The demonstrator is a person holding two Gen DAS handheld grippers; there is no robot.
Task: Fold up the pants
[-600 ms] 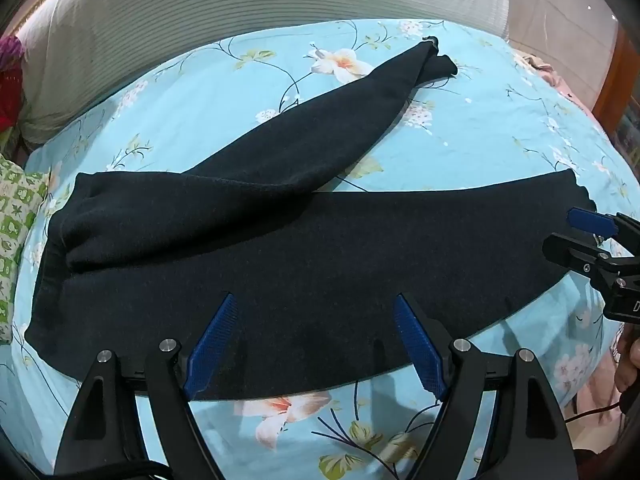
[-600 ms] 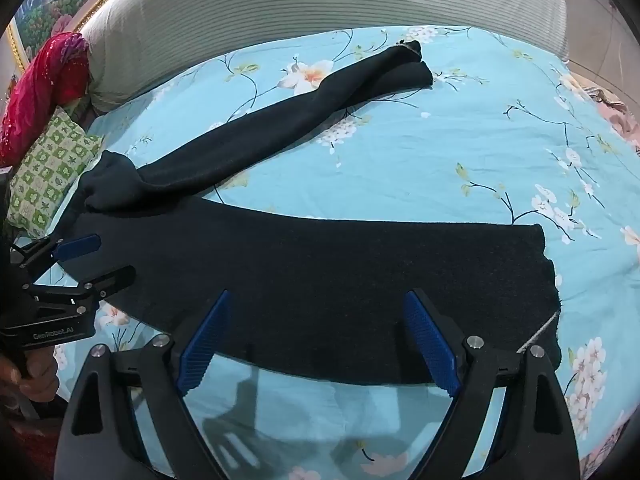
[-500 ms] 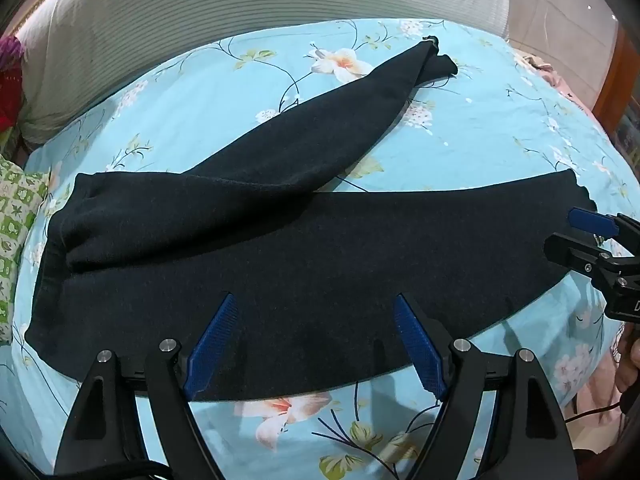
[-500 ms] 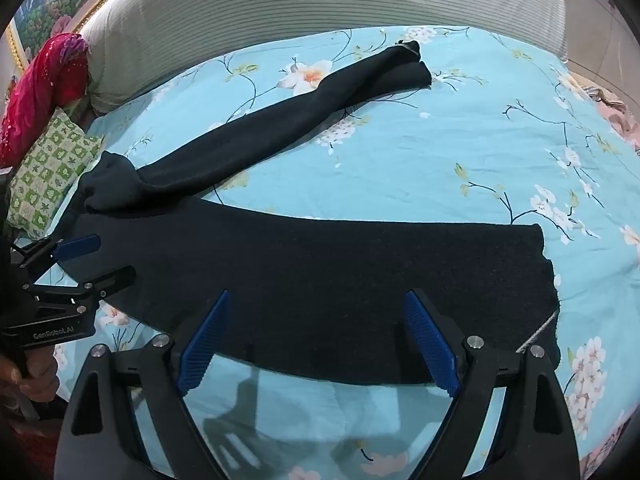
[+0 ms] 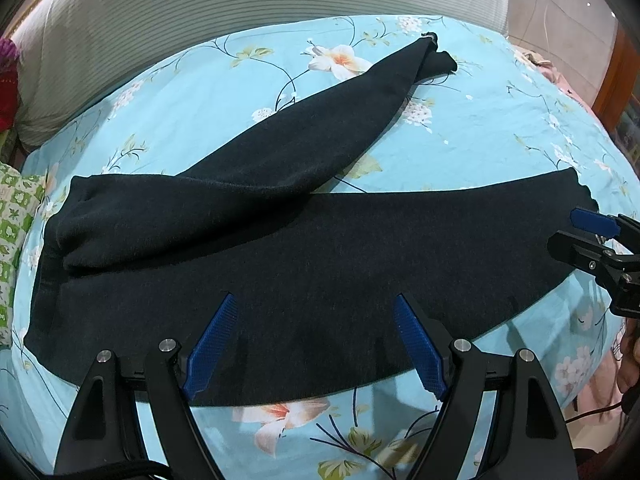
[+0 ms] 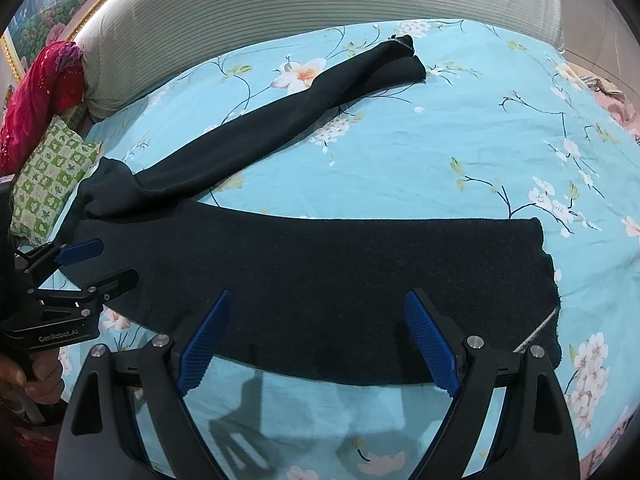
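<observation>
Folding barely started, judging by the layout.

Left wrist view: dark pants (image 5: 320,280) spread across the middle of the frame on a light-blue floral bedsheet (image 5: 500,120). Near leg flat, running left to right through the center; far leg (image 5: 320,136) angled off toward upper center, cuff near top middle, well apart from the near leg's cuff at right. Waist end bunched at left center. Legs not yet stacked, no fold visible. Left gripper (image 5: 316,344) at bottom center, blue pads spread wide, nothing between them but the near edge of the pants below; not clamped on cloth. Right gripper (image 5: 588,240) entering at right edge by the near cuff, fingers also apart, holding nothing. Striped grey headboard cushion (image 5: 240,12) across the top.

Right wrist view: same pants (image 6: 340,280) with near leg filling the center, cuff at right center, a pale thread at its lower right corner. Far leg (image 6: 280,120) slanting to upper center. Right gripper (image 6: 320,340) at bottom center, pads wide, empty, over the near hem edge. Left gripper (image 6: 88,268) at left edge near the waist, fingers parted, nothing gripped. Green checked pillow (image 6: 48,184) and red cloth (image 6: 40,92) at upper left.

Left to do, as a judgement: bring the far leg onto the near one, then fold lengthwise. Nothing done yet.
</observation>
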